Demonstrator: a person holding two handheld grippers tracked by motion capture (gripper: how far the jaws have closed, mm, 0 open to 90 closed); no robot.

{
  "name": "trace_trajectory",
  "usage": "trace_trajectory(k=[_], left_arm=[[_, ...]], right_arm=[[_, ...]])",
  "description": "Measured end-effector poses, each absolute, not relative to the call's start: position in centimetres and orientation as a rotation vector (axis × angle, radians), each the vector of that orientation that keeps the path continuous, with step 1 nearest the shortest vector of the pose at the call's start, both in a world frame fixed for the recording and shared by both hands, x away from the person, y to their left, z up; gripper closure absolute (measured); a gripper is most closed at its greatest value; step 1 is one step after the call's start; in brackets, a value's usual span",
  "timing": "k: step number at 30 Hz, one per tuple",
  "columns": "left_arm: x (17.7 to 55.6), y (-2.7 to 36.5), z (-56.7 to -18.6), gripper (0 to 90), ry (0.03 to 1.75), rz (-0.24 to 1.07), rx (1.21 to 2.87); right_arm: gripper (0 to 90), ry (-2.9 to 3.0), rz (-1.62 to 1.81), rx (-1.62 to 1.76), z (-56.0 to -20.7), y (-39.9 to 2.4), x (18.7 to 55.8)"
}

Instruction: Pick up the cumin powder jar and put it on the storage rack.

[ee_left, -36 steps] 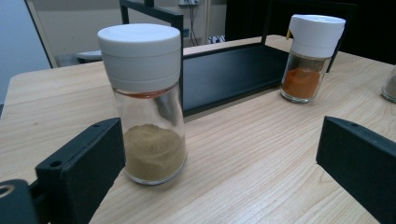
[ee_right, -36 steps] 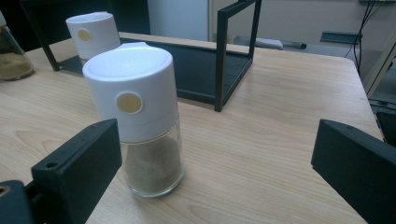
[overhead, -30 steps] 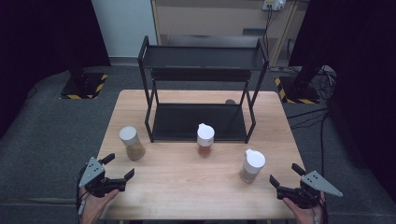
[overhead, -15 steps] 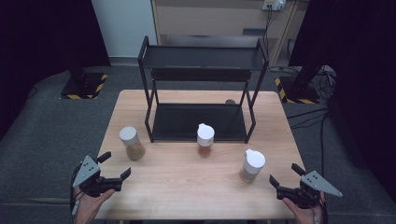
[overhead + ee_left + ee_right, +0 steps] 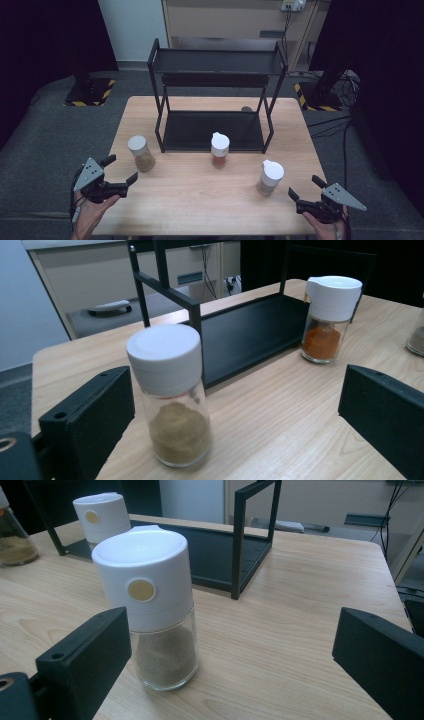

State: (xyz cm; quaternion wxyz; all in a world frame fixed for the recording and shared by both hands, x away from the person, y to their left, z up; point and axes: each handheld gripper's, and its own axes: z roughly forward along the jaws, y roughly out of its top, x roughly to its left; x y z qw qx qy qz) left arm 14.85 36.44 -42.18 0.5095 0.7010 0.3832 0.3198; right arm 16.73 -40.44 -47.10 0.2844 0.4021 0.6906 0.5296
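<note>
Three glass jars are standing upright on the wooden table (image 5: 200, 200), each under a white cap. The left jar (image 5: 140, 153) is holding a tan powder that is filling roughly its lower third. The middle jar (image 5: 219, 149) is carrying an orange-red powder low in the glass, and it is standing just in front of the black rack (image 5: 215, 100), touching nothing. The right jar (image 5: 270, 177) is holding a grey-brown powder under a tall cap with a small round yellow mark. Both shelves of the rack are lying bare.

My left gripper (image 5: 120, 170) is hovering at the near left corner with its jaws spread wide and gripping nothing. In the left gripper view the left jar (image 5: 170, 395) is standing ahead of the jaws, nearer the left jaw, apart from both. My right gripper (image 5: 306, 187) is hovering at the near right edge, jaws likewise wide apart and holding nothing. In the right gripper view the right jar (image 5: 150, 605) is sitting just beside the left jaw; I cannot tell whether they are touching.

Against the view a second ago, my left gripper is sitting slightly lower and farther left, my right gripper is holding its place, and all three jars are standing where they stood.
</note>
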Motion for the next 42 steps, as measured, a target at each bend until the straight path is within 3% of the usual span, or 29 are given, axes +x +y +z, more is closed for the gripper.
trace_trajectory(k=[42], left_arm=[[20.8, 36.7, -41.2, 0.0, 1.043, 0.717, 1.715]], right_arm=[[3.4, 1.849, 1.422, 1.075, -47.1, -40.5, 16.8]])
